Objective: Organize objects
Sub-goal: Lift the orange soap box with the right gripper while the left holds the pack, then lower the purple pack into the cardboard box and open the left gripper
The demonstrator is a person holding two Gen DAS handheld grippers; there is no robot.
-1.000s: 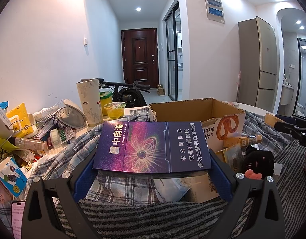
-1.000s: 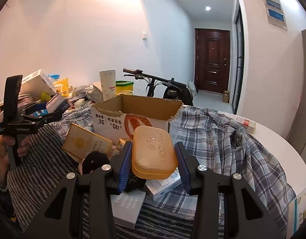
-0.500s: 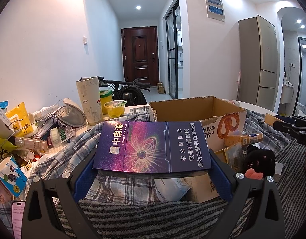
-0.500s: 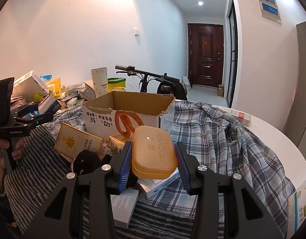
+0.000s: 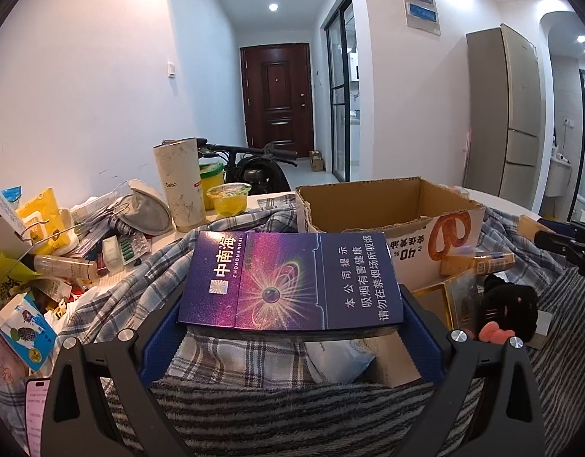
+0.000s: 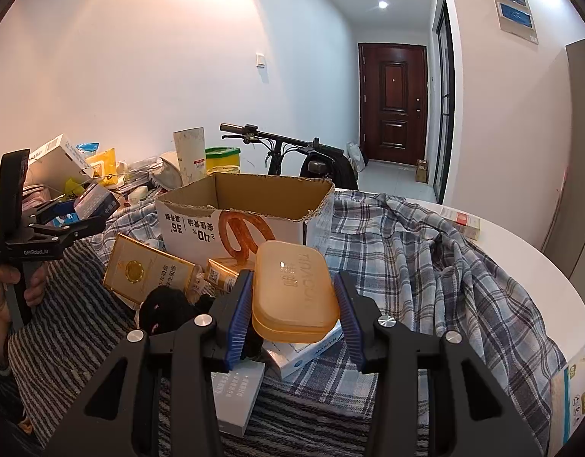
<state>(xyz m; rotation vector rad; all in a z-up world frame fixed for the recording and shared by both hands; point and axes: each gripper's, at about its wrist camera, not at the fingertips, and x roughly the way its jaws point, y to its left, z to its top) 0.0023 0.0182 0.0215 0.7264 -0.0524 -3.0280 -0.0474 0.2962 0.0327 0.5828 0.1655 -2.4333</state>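
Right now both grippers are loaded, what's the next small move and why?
Probably carry the right gripper forward to the open cardboard box and release the orange plastic case: the box sits just behind it and looks empty. The left gripper holds a purple cigarette carton.

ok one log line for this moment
left gripper: shut on purple carton | right gripper: shut on orange case | cardboard box: open, ahead

Purple carton (image 5: 288, 282), orange case (image 6: 292, 289), blue-grey plaid shirt (image 6: 425, 266).
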